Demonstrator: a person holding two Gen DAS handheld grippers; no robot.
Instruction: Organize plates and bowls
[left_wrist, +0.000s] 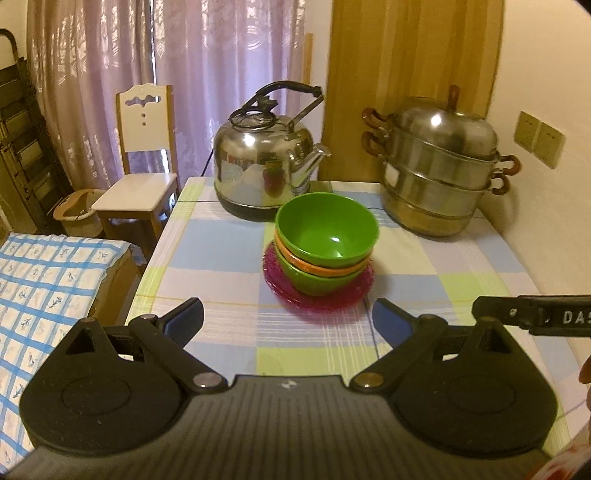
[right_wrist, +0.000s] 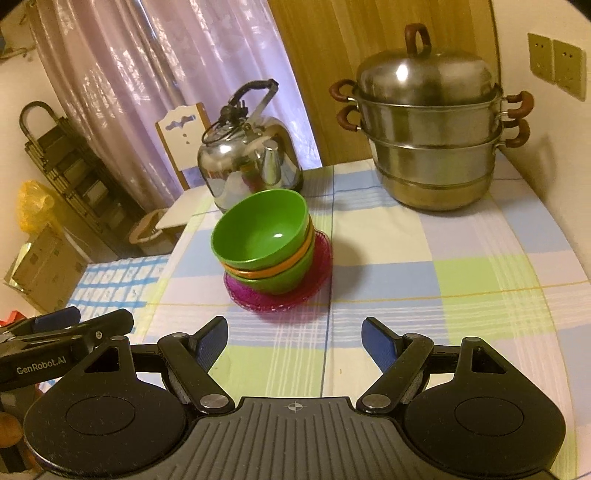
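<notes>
Yellow bag shows only in the right wrist view.

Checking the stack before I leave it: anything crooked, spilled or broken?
Only a slight lean: the top green bowl sits tilted in the orange bowl. No spills or damage show on the pink plates.

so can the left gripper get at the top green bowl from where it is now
Probably yes. The left gripper is open and points at the top green bowl, which sits uppermost on the stack over the pink plate. Only bare tablecloth lies between; the kettle stands behind.
</notes>
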